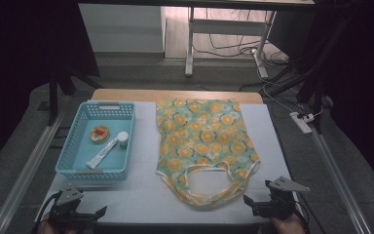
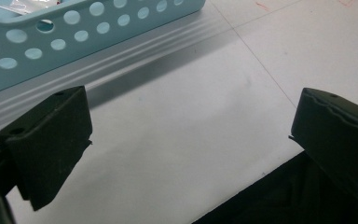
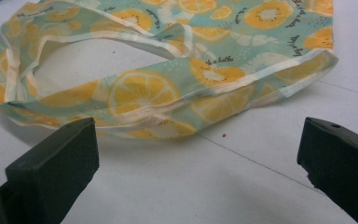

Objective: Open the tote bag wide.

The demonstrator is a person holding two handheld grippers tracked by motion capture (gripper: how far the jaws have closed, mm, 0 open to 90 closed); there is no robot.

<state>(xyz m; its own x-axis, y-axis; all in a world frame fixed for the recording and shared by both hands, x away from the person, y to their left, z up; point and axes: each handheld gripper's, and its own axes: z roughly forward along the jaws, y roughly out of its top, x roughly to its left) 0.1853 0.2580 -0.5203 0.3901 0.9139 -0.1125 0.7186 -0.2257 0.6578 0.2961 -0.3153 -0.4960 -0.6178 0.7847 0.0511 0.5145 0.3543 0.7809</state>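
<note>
We hold both grippers at the near edge of the white table [image 1: 141, 195], each with its jaws spread wide and nothing between them. The thing in hand is the thin fabric tote bag printed with orange citrus slices on pale green [image 1: 202, 141]. It lies flat at the middle of the table, its long axis running from the far edge toward us, with the looped handles [image 1: 208, 181] at the near end.

Our right gripper [image 1: 253, 204] is much the nearer of the two: the bag's handles lie just beyond and to the left of it, close but not touching. In the right gripper view the near handle strap [image 3: 140, 91] crosses the picture ahead of the open jaws, with bare table between. Our left gripper [image 1: 97, 212] sits well apart from the bag, at the near left, just short of the light blue perforated plastic basket [image 1: 71, 152]. That basket holds a white tube [image 1: 102, 152] and a small round tin [image 1: 99, 133].

We judge the first reach belongs to the right gripper, forward and slightly left. The bag's right side has a strip of open table before the edge; on its left, the gap to the basket is narrow, so the left gripper has less room there.
</note>
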